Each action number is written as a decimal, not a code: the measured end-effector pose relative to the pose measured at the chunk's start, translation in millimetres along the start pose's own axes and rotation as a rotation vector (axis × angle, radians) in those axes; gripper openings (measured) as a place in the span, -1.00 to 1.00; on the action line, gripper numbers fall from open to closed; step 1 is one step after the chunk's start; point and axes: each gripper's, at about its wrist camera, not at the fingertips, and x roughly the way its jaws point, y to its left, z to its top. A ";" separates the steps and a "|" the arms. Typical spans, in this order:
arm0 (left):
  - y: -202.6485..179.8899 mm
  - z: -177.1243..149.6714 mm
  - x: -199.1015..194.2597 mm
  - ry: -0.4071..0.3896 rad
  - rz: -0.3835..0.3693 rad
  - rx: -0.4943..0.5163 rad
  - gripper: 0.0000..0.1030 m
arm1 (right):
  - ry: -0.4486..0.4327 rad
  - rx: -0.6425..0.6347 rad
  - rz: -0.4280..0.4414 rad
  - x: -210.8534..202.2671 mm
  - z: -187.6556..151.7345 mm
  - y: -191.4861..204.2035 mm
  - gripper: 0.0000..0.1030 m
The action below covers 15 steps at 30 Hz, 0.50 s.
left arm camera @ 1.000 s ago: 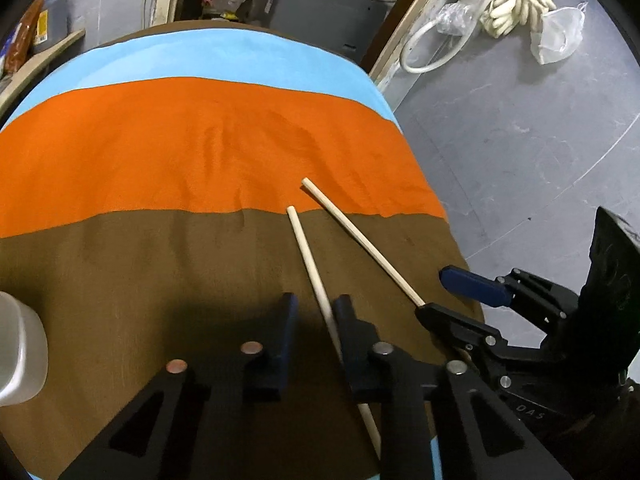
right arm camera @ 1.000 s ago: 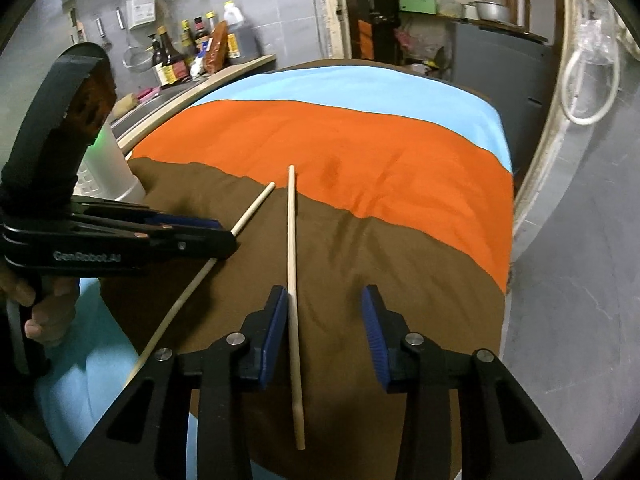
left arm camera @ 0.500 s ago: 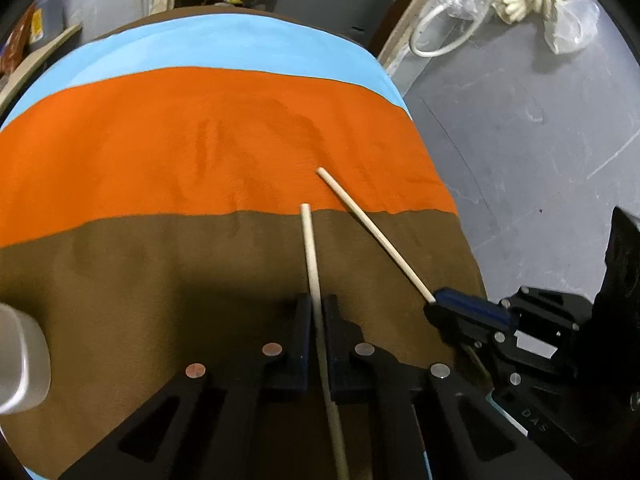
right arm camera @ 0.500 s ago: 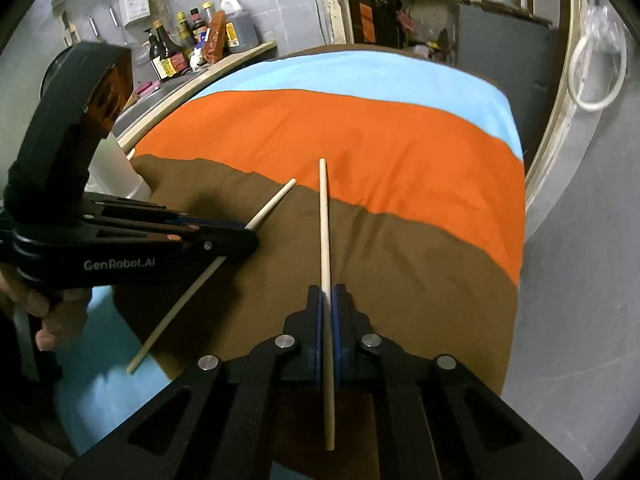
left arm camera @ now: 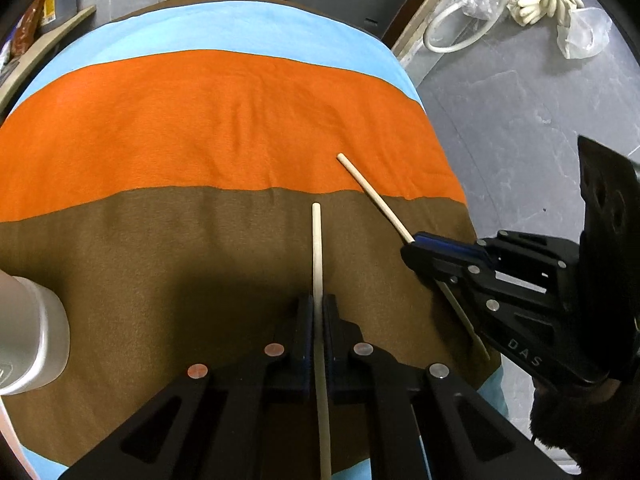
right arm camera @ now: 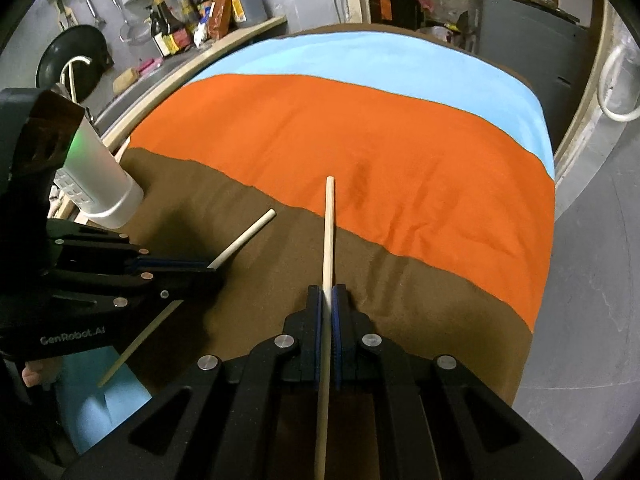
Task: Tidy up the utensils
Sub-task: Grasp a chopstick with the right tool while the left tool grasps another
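Two pale wooden chopsticks are held above a table with a brown, orange and light blue cloth (left arm camera: pixel 224 120). My left gripper (left arm camera: pixel 318 308) is shut on one chopstick (left arm camera: pixel 317 248), which points away along the fingers. My right gripper (right arm camera: pixel 328 296) is shut on the other chopstick (right arm camera: pixel 329 224). In the left wrist view the right gripper (left arm camera: pixel 416 242) shows at the right with its chopstick (left arm camera: pixel 372 196). In the right wrist view the left gripper (right arm camera: pixel 208 268) shows at the left with its chopstick (right arm camera: pixel 250 234).
A white cylindrical holder (right arm camera: pixel 104 188) stands on the brown band at the left; it also shows in the left wrist view (left arm camera: pixel 28 336). A counter with bottles (right arm camera: pixel 176 28) runs behind the table. Grey floor (left arm camera: pixel 520 100) lies past the table's right edge.
Both grippers have shut on their chopsticks and lifted them a little off the cloth. The chopsticks now point straight along the fingers.
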 end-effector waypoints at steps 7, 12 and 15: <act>-8.5 7.5 7.4 -0.004 0.010 0.011 -0.89 | 0.033 0.043 -0.037 5.9 3.7 8.6 -0.90; 3.8 0.5 3.2 -0.061 -0.051 -0.039 -0.90 | -0.045 0.139 -0.020 -1.6 -8.0 2.0 -0.91; 10.8 -9.7 -8.3 -0.117 -0.067 -0.041 -0.90 | -0.128 0.210 -0.010 -10.0 -20.2 -0.4 -0.91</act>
